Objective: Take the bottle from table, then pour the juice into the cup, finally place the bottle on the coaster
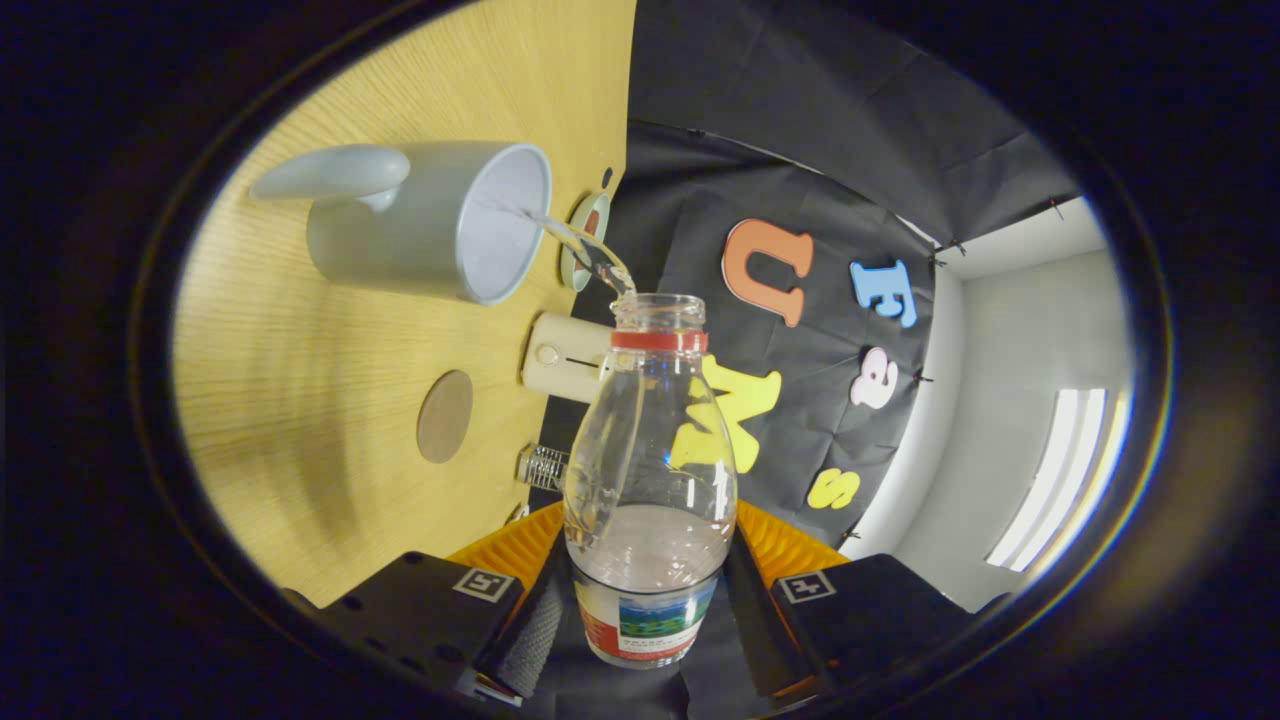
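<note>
Clear plastic is clenched between the two fingers of the gripper [648,610]: a transparent bottle with a red neck ring and a printed label [650,480] is gripped around its labelled lower body, one finger pressed on each side. The bottle is tipped over, and a thin stream of clear liquid [585,250] is seen leaving its open mouth and arcing into the pale grey cup with a thick handle [430,225]. The cup's open rim is turned toward the bottle's mouth and sits just beyond it on the light wooden table [300,400].

Relative to the cup, a round brown coaster [445,415] lies well apart on the table, on the side nearer the fingers. A small cream cylindrical object [565,357] stands between the cup and the coaster's side, nearer the table's edge, and a small ribbed clear item [543,467] is set past it. A round greenish disc [588,235] is partly hidden behind the cup's rim.

Pouring appears to be under way, with some liquid left in the bottle. Spilling onto the table is judged the main risk: the stream enters close to the cup's rim, so any wobble or sudden extra tilt could carry it past the lip. A slip is also possible, since smooth plastic is held near its base while tilted.
</note>
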